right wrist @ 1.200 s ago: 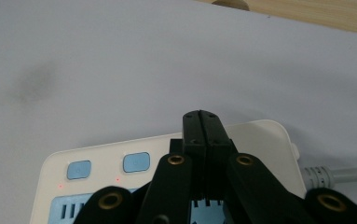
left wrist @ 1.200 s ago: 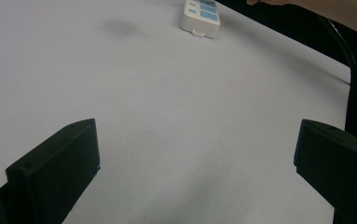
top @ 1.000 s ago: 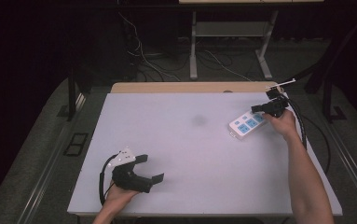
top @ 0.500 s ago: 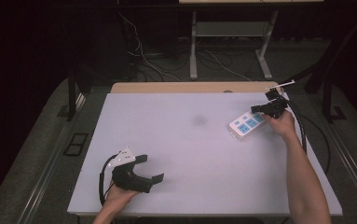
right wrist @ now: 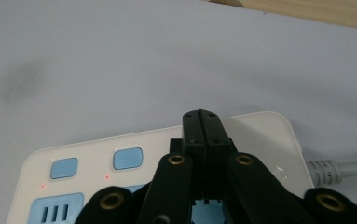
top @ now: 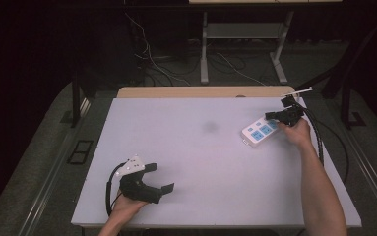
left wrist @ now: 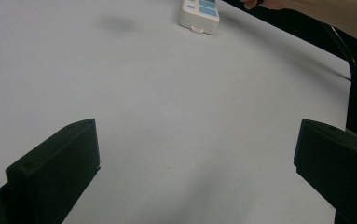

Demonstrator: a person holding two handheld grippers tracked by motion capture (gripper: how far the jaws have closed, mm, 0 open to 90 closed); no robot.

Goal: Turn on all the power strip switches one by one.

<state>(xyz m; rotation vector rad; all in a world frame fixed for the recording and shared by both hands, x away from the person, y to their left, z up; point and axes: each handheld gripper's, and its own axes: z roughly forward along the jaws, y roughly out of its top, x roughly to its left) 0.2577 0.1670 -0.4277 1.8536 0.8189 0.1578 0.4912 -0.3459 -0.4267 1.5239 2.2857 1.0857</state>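
pwr strip (top: 261, 131) nr far-R edge | R gripper (top: 269, 116) shut over it | ctr free

A white power strip (top: 261, 132) with blue sockets lies slantwise on the pale table (top: 210, 167), near its far right corner. The right gripper (top: 275, 116), held in the person's right hand (top: 298, 132), rests its tip over the far end of the strip, jaws pressed together. A black cable (top: 324, 142) loops from it past the table's right edge. Well apart, at the near left, the left gripper (top: 160, 178) sits on the tabletop in the left hand (top: 124, 209), jaws spread wide with nothing between them.
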